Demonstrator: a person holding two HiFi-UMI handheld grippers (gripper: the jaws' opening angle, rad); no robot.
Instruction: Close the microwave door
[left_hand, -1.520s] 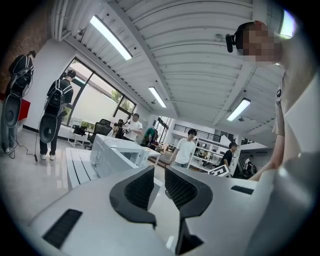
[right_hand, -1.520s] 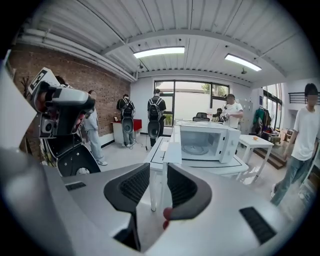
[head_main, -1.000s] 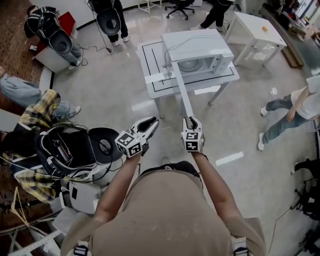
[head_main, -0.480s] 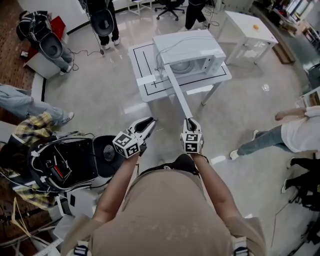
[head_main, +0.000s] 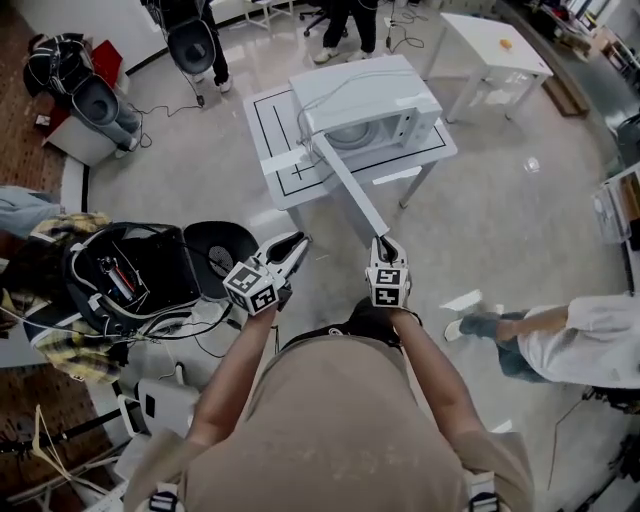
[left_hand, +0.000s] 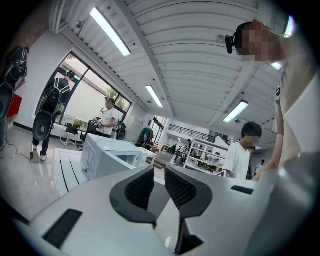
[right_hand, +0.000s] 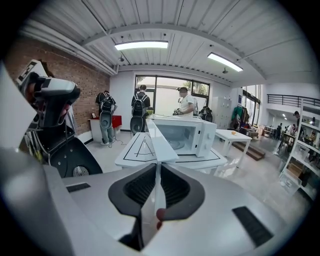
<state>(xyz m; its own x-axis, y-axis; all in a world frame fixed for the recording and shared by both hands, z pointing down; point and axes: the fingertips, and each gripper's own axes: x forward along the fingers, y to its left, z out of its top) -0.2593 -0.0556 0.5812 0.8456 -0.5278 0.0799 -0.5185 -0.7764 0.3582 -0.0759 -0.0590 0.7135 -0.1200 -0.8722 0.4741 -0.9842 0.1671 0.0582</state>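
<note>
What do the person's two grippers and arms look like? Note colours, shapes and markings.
The left gripper and right gripper are light grey, each carrying a cube with black-and-white square markers. Their tongs are rounded shells with black ribbed pads. The person wears a tan short-sleeved top; forearms bare. The right tongs have just been closing, the microwave door edge between them.

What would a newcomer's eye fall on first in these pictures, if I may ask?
The white microwave stands top centre on a white table, its door swung wide toward the person. The right gripper, whose jaws have just been closing, pinches the door's free edge; the left gripper beside it is open and empty.
</note>
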